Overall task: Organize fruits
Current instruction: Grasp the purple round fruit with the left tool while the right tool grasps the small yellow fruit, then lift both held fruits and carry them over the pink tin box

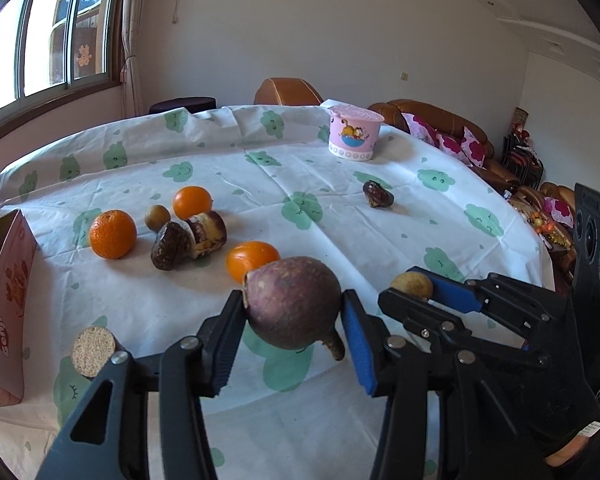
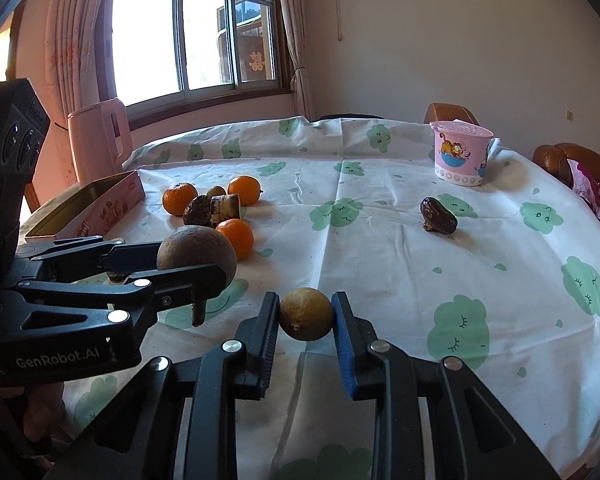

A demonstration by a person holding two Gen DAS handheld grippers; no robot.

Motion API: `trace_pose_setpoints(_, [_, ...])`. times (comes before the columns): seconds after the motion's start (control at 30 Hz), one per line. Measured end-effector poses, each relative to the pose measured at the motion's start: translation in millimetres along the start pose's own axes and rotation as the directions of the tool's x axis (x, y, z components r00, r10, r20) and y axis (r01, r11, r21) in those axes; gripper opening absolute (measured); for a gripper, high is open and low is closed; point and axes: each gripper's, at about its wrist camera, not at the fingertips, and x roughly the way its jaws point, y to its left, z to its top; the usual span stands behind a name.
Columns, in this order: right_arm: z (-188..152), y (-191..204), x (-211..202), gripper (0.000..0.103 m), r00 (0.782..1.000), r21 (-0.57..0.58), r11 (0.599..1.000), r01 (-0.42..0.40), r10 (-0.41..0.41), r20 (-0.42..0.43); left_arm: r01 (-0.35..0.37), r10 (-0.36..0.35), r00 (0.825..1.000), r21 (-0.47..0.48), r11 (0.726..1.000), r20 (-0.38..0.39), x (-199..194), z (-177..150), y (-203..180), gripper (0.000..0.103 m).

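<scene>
Over the table [image 1: 300,184], our left hand-held gripper [image 1: 294,312] clamps a purple fruit [image 1: 292,304]; our right hand-held gripper [image 2: 306,314] squeezes a small brown fruit [image 2: 306,314] beside it.

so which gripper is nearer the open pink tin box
Left. The left gripper, shut on the purple round fruit, is beside the pink tin box; the right gripper is farther away.

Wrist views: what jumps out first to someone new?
Both grippers are loaded: the left gripper clamps a big purple-brown round fruit, and beside it the right gripper pinches a small tan fruit. Beyond them on the cloud-print tablecloth, three oranges cluster with dark pieces, and a pink cartoon tub stands at the far edge.
</scene>
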Motion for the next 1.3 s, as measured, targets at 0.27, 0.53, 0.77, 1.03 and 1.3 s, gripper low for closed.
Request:
trace_pose_setpoints(0.27, [10.2,13.4,-0.5,0.029,1.0,-0.032,0.999,-0.016,0.017,0.023,-0.035,0.036,0.998,-0.019,0.999,0.049,-12.5,0.5,11.3,0.05])
trace_pose_setpoints(0.53, [25.6,30.4,-2.8,0.029,0.998,-0.075,0.997,-0.036,0.04,0.056,-0.072,0.075,0.992,-0.03,0.997,0.098,-28.0,0.8,21.8,0.05])
trace_pose_setpoints(0.77, [39.5,46.2,-2.2,0.029,0.995,-0.112,0.992,-0.061,0.07,0.075,-0.104,0.111,0.986,-0.059,0.993,0.127,-40.4,0.9,37.7,0.05])
trace_pose_setpoints(1.03, [55.7,66.5,1.9,0.029,0.991,-0.157,0.984,-0.084,0.099,0.086,-0.137,0.151,0.976,-0.094,0.986,0.156,-54.5,0.6,55.1,0.05])
trace_pose_setpoints(1.3, [66.3,85.5,4.6,0.029,0.988,-0.195,0.976,-0.1,0.12,0.095,-0.171,0.19,0.966,-0.122,0.978,0.175,-65.4,0.1,68.9,0.05])
